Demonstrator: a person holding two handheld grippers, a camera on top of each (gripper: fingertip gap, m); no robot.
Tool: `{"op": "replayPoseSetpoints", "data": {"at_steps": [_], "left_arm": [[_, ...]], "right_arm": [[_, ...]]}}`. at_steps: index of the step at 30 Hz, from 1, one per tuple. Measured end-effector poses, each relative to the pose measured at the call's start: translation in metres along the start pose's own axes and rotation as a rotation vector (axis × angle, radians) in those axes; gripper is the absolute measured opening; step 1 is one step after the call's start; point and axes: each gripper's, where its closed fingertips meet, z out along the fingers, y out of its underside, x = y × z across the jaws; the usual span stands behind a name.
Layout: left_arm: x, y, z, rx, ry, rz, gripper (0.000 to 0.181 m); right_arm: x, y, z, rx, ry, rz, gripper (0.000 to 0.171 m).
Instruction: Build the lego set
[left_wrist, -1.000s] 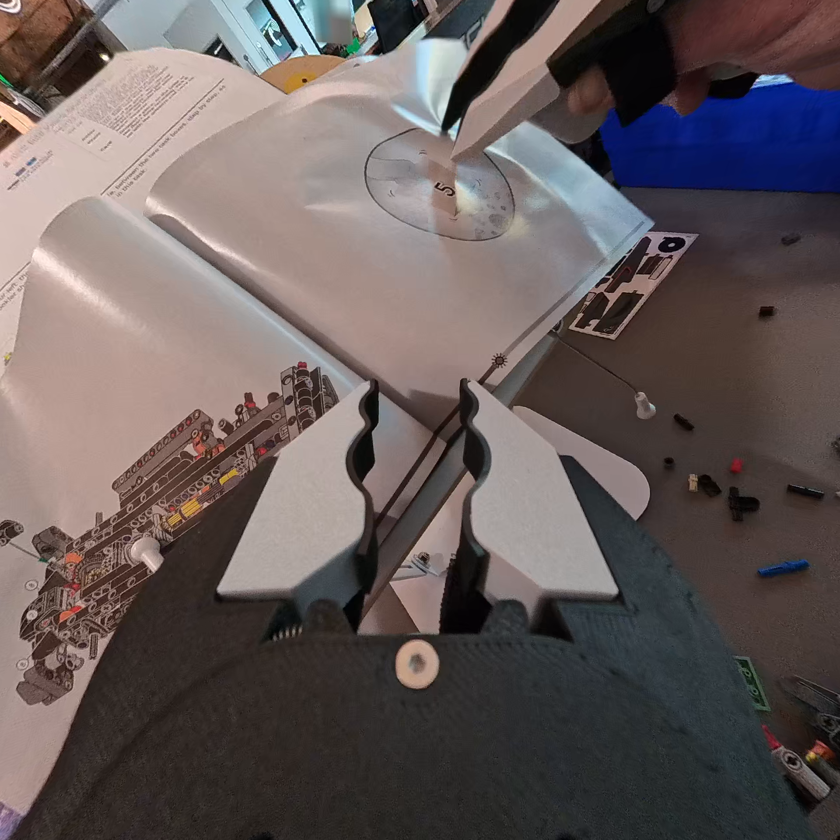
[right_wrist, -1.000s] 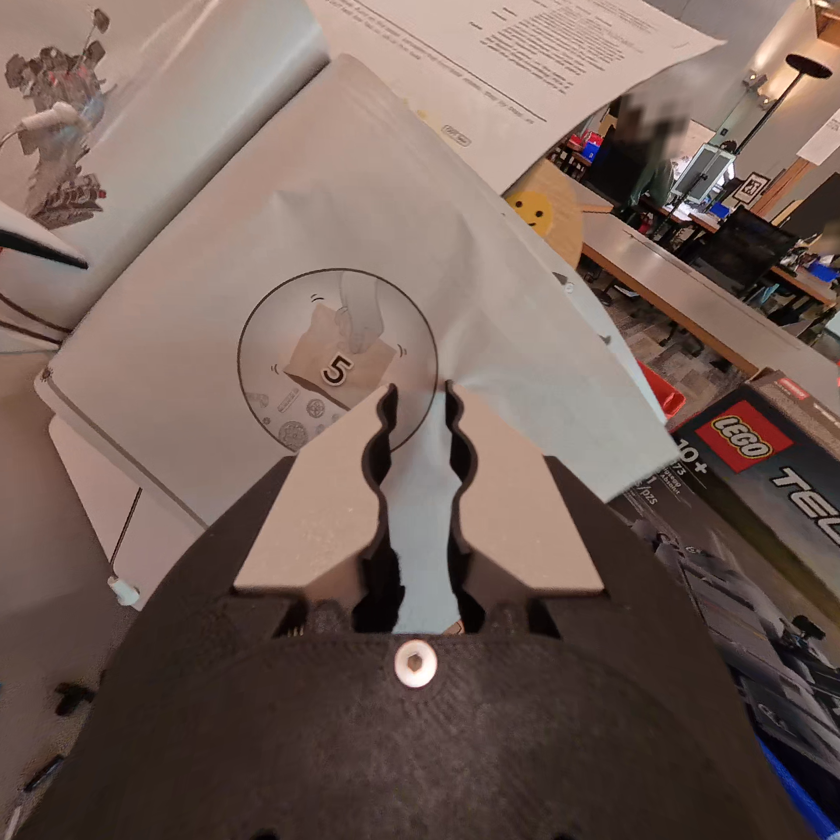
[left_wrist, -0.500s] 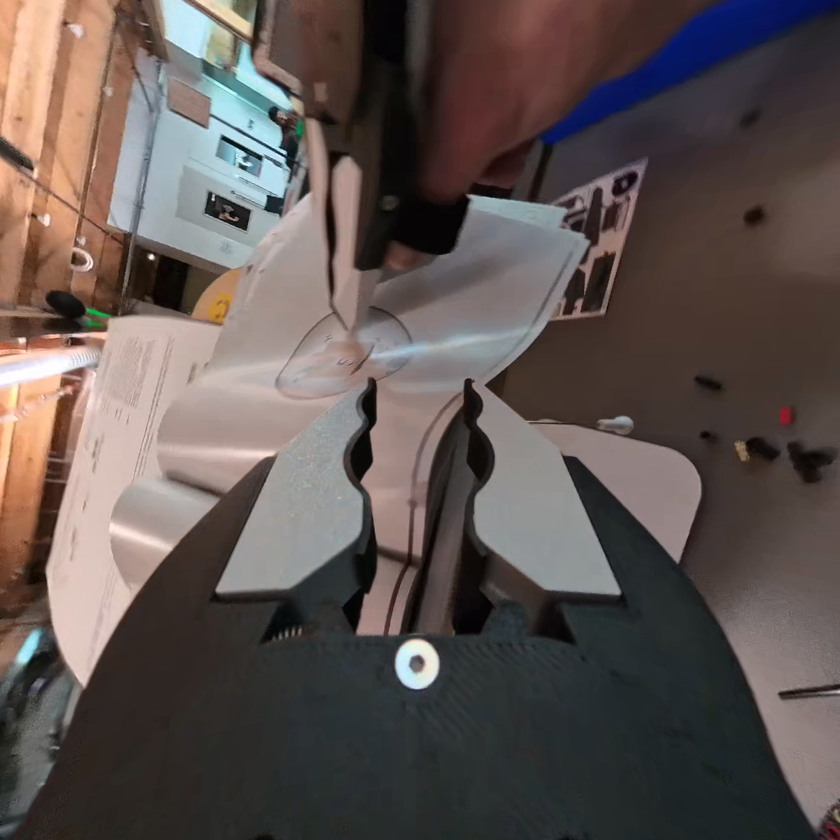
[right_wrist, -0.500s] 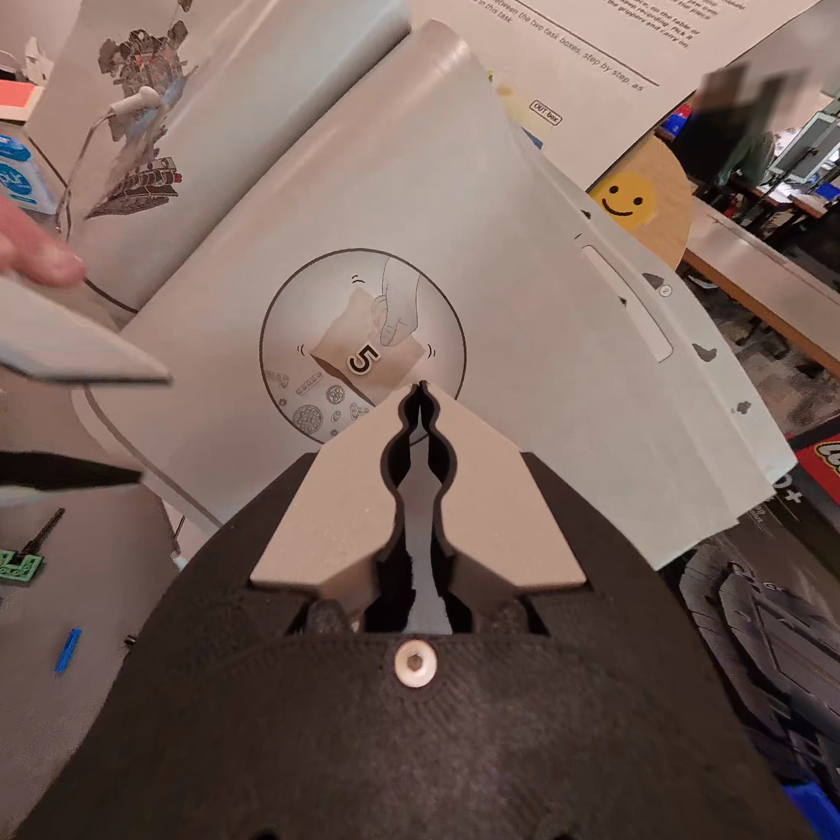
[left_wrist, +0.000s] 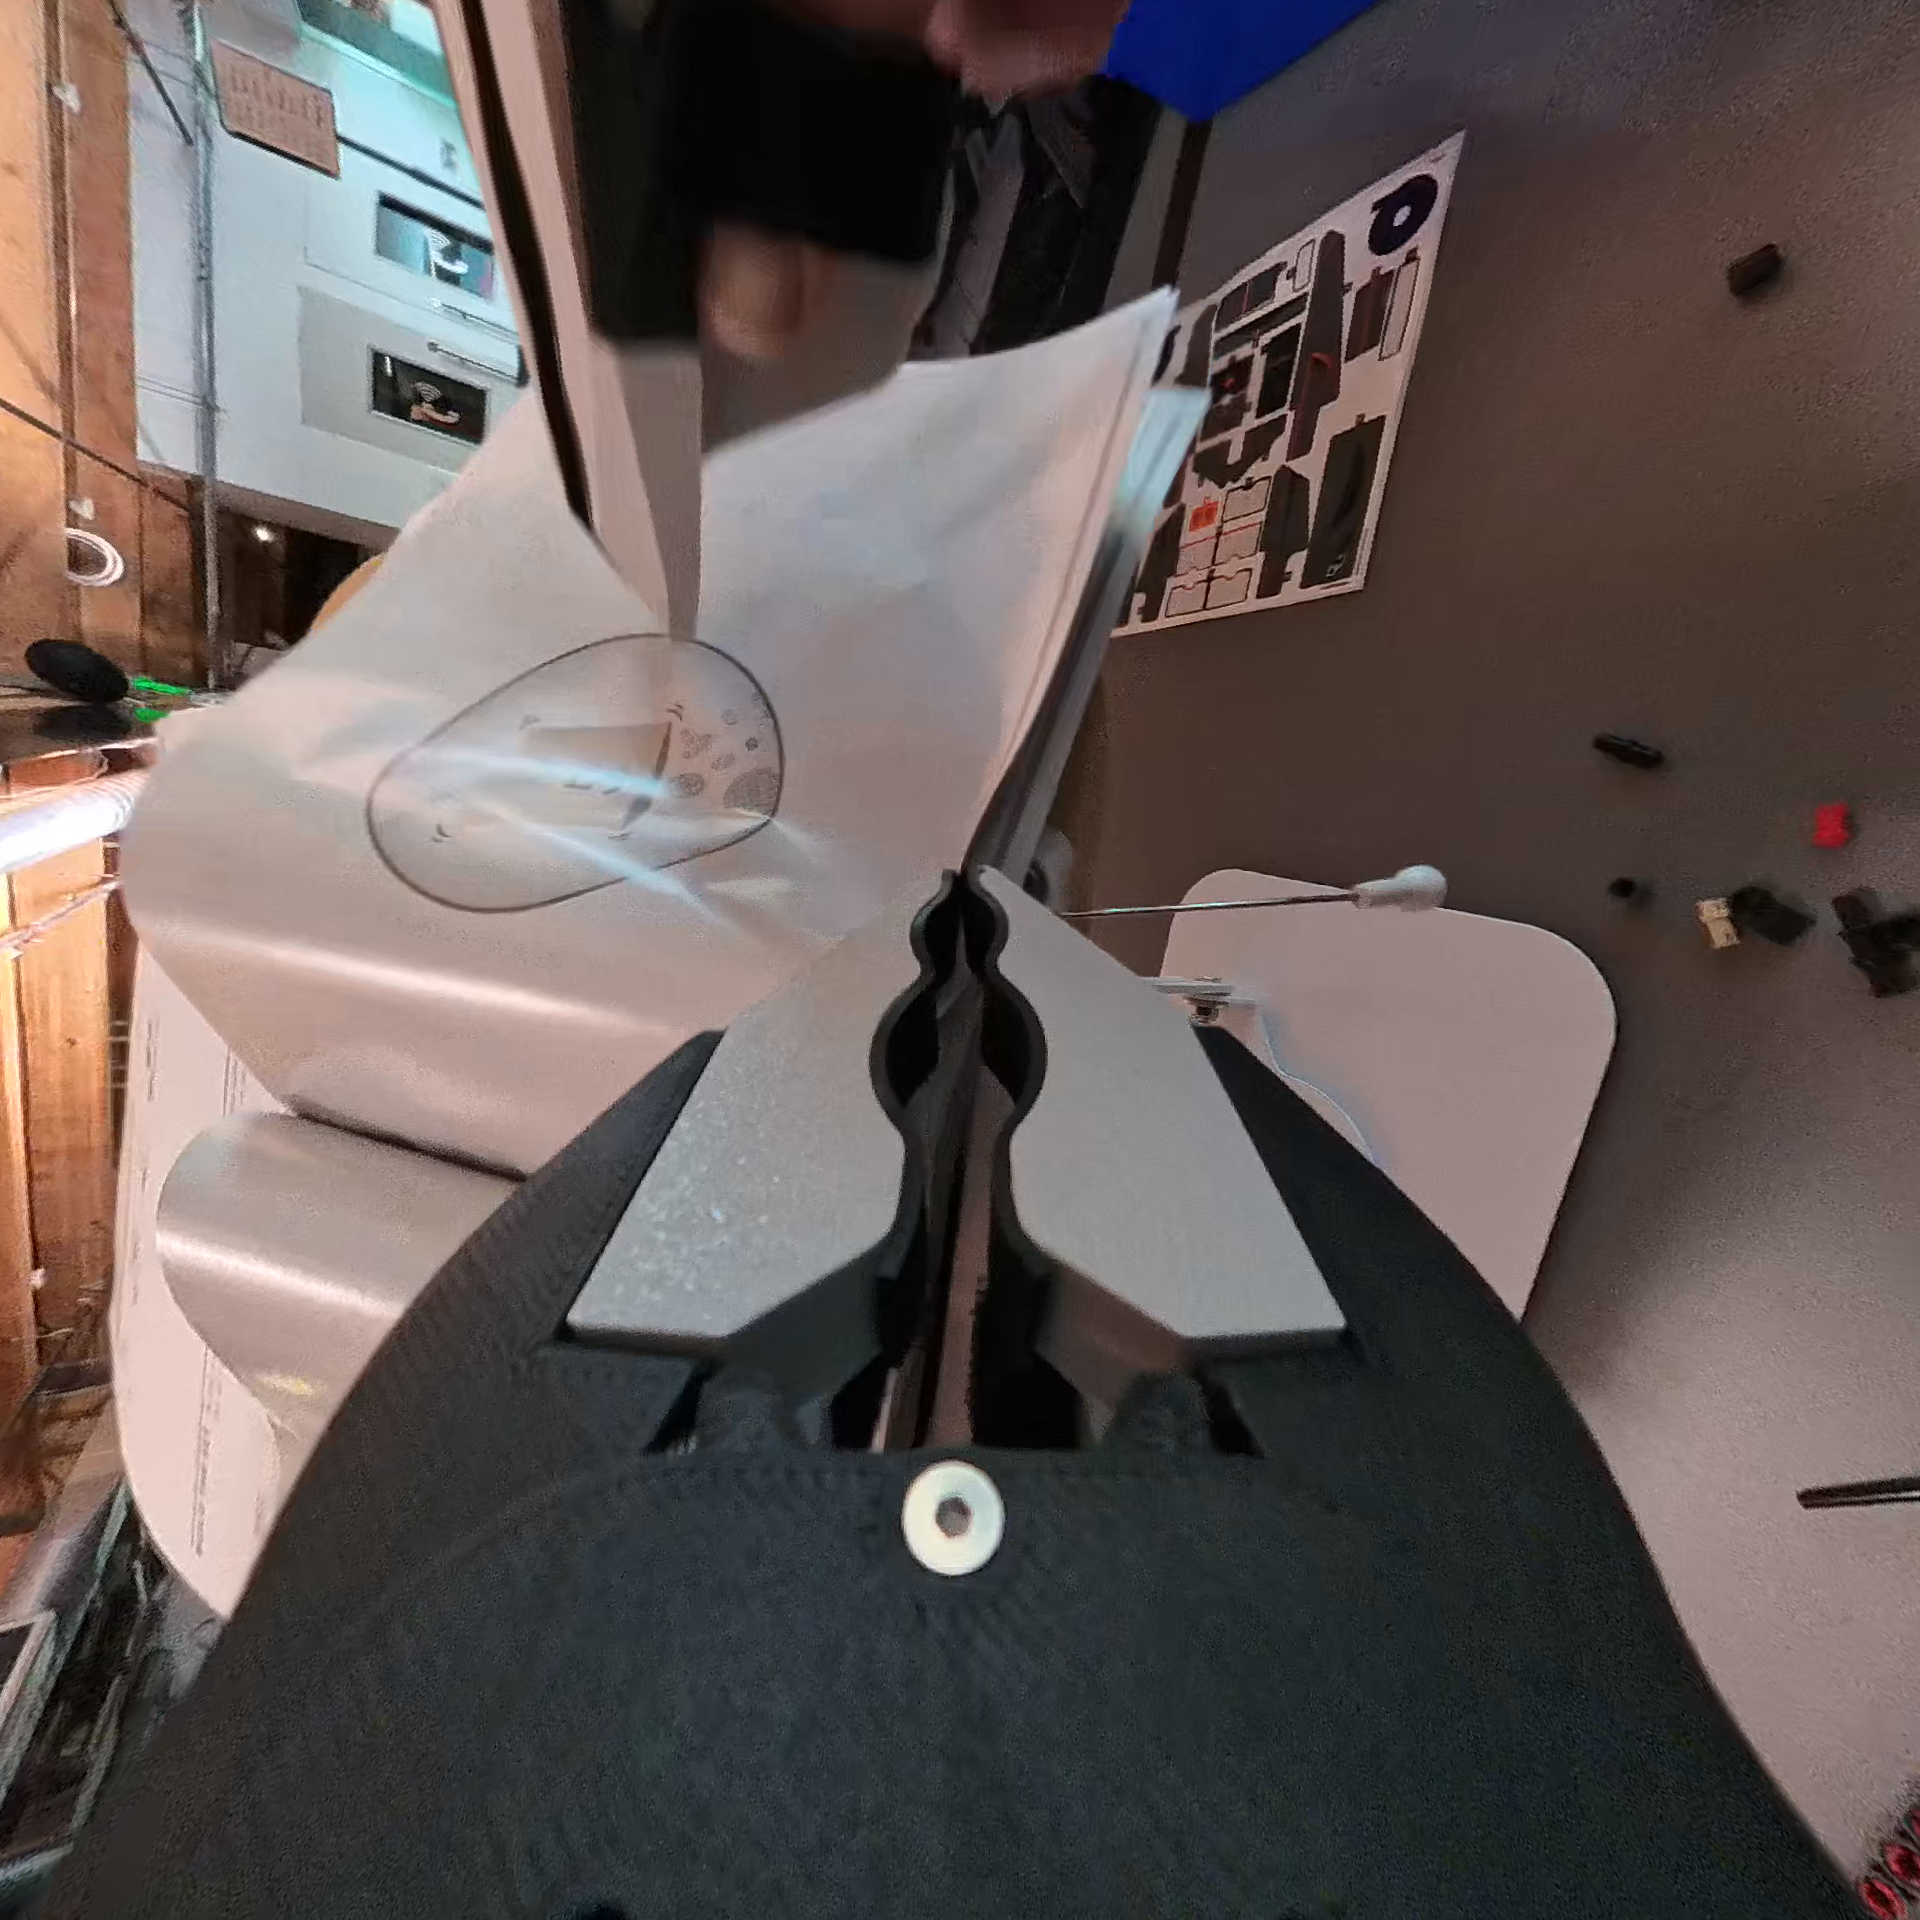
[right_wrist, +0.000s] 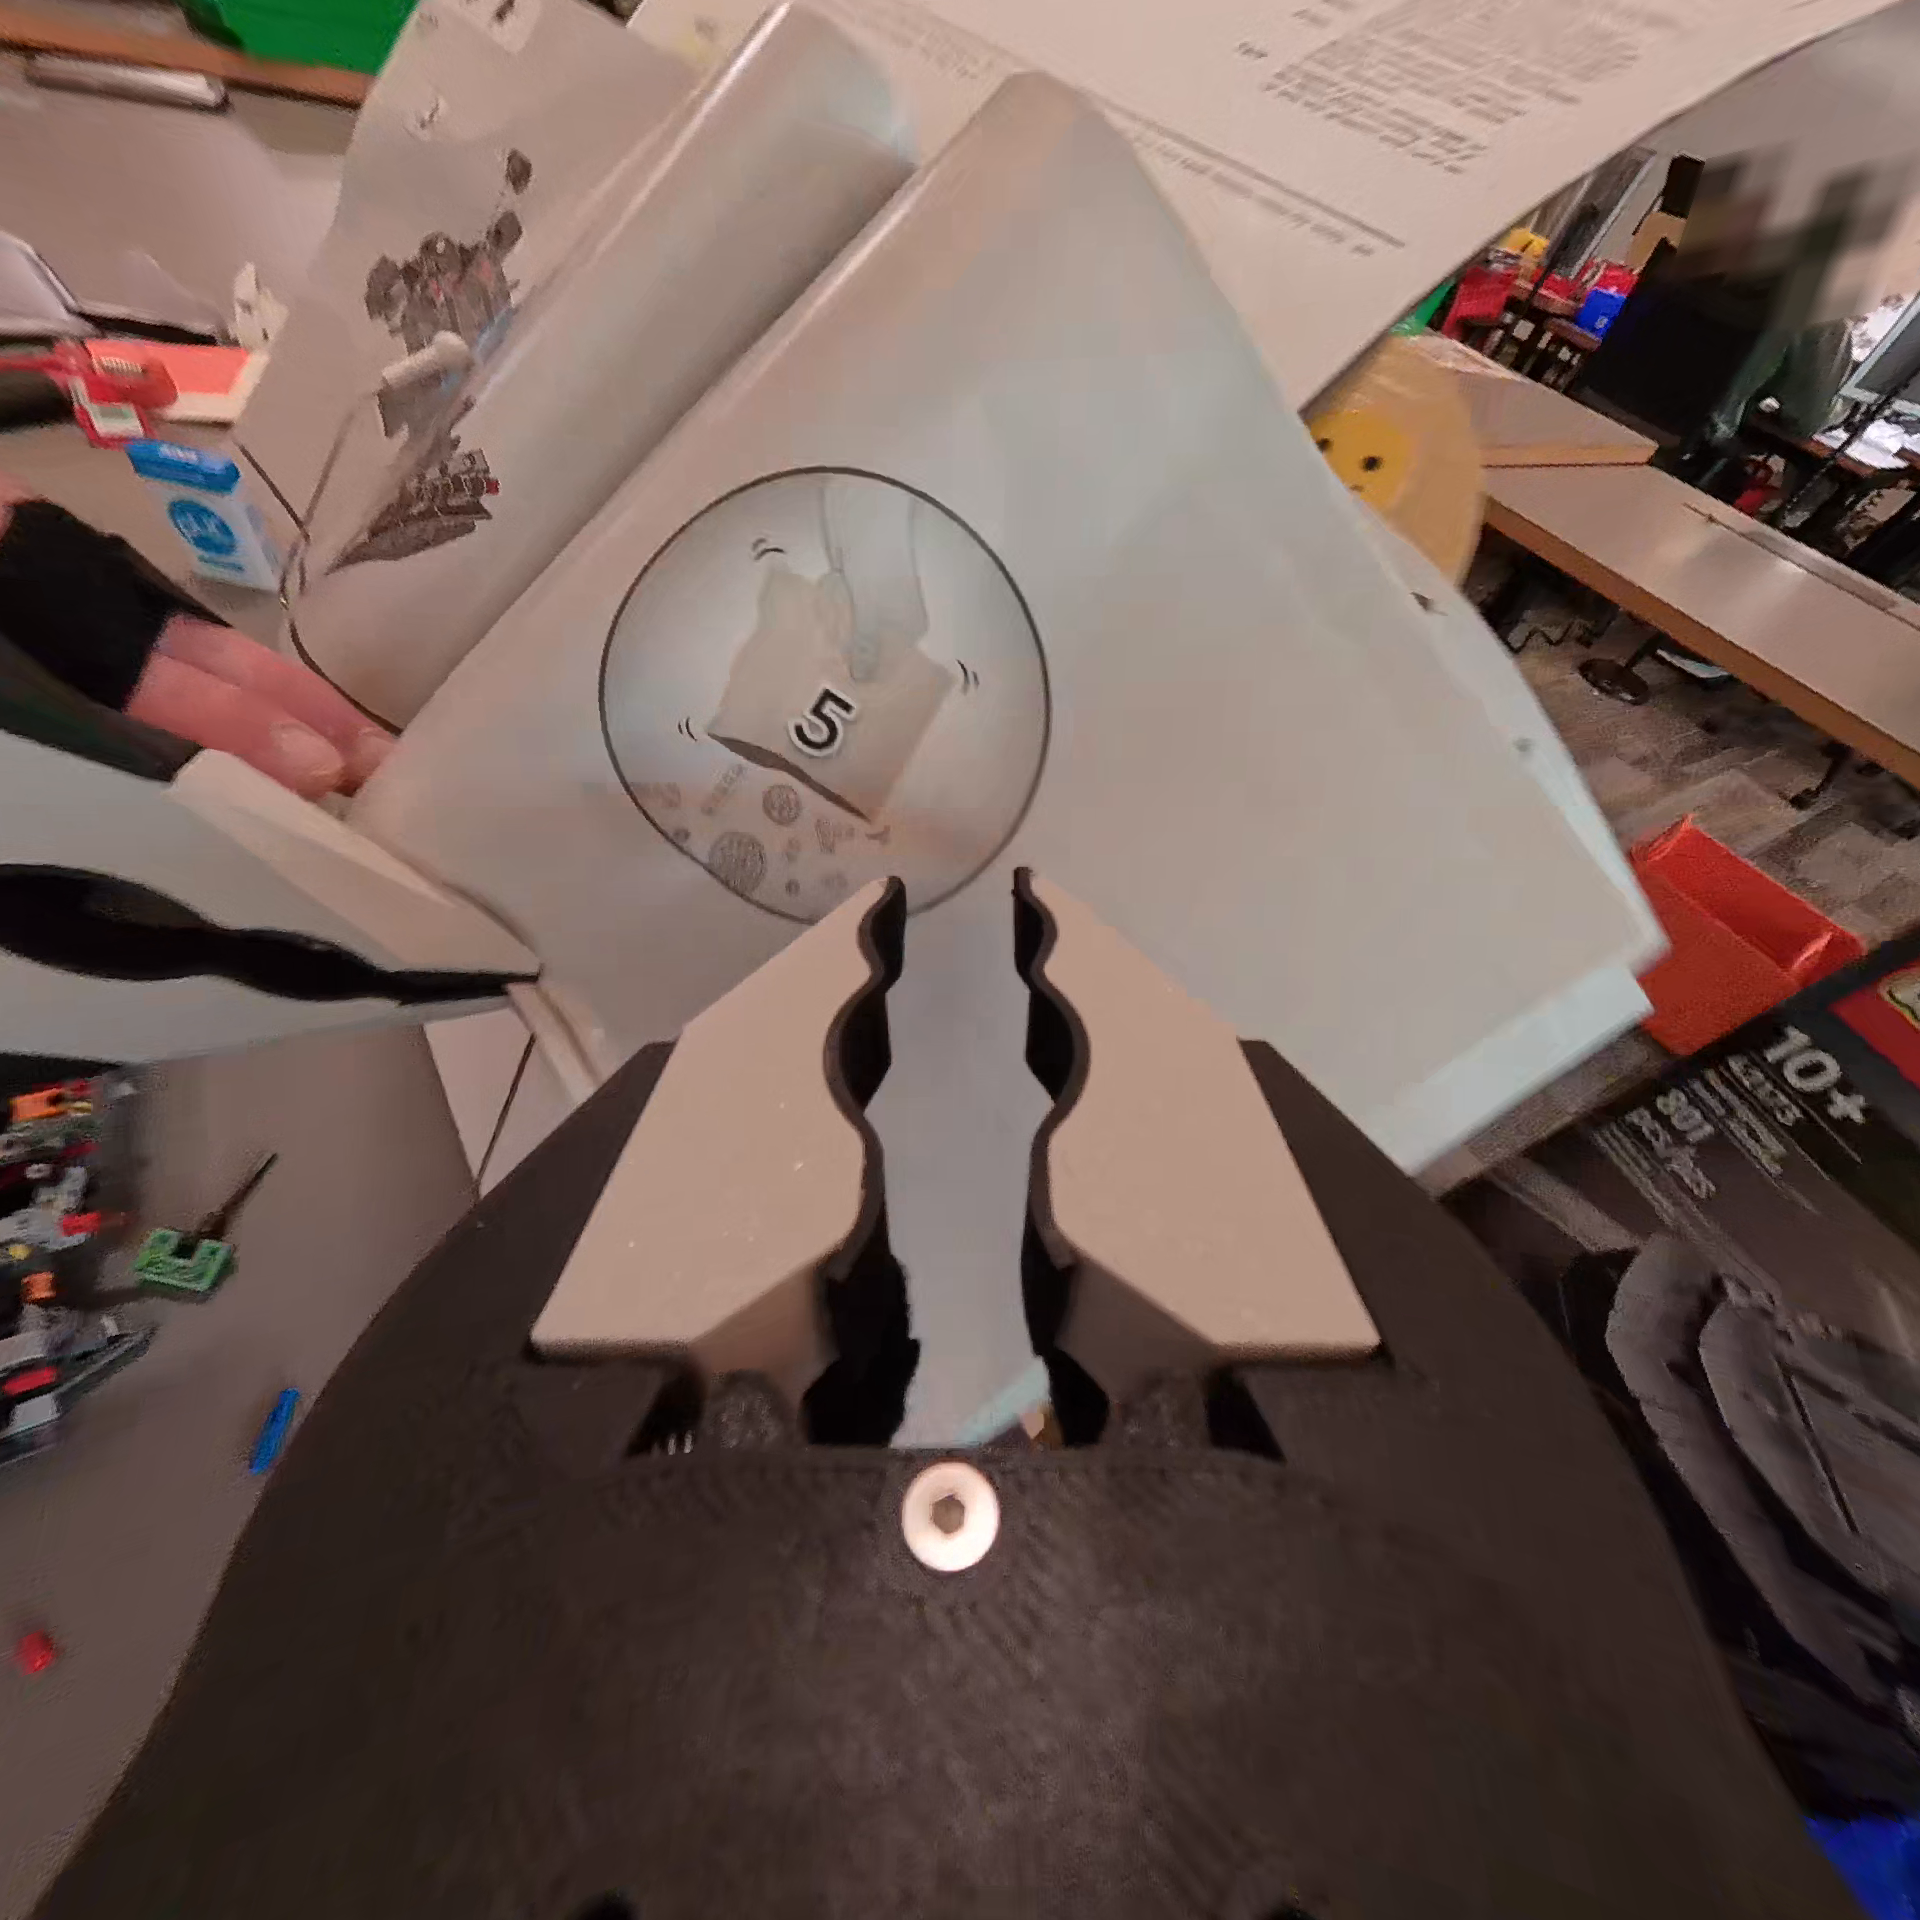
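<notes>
From the left wrist view, my left gripper (left_wrist: 961, 904) has its jaws clamped on the edge of the instruction booklet (left_wrist: 935, 582), lifted off the grey bench (left_wrist: 1662, 520). A sticker sheet (left_wrist: 1288, 416) lies beyond.

From the right wrist view, my right gripper (right_wrist: 954, 883) has its jaws apart around a loose page (right_wrist: 1143, 623) — thin, floppy, easily creased, I judge. Best taken near a corner, lightly. The set's box (right_wrist: 1766, 1247) sits right.
</notes>
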Motion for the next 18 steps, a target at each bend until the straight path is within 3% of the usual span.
{"op": "replayPoseSetpoints", "data": {"at_steps": [4,7,10,15,18], "left_arm": [[-0.001,0.0,0.002,0.016,0.036,-0.084,0.0],[-0.002,-0.001,0.002,0.023,0.067,-0.137,0.0],[-0.003,-0.002,0.003,0.039,0.083,-0.184,0.0],[-0.003,-0.002,0.001,0.056,0.087,-0.226,0.0],[-0.003,-0.003,0.001,0.066,0.097,-0.246,0.0]], "right_arm": [[0.003,0.001,-0.048,0.073,-0.043,0.095,0.03],[-0.003,0.024,-0.073,0.009,-0.128,0.125,0.036],[0.002,0.052,-0.078,-0.102,-0.153,0.184,0.045],[-0.015,0.069,-0.081,-0.14,-0.377,0.347,0.05],[-0.02,0.071,-0.073,-0.135,-0.431,0.402,0.044]]}}
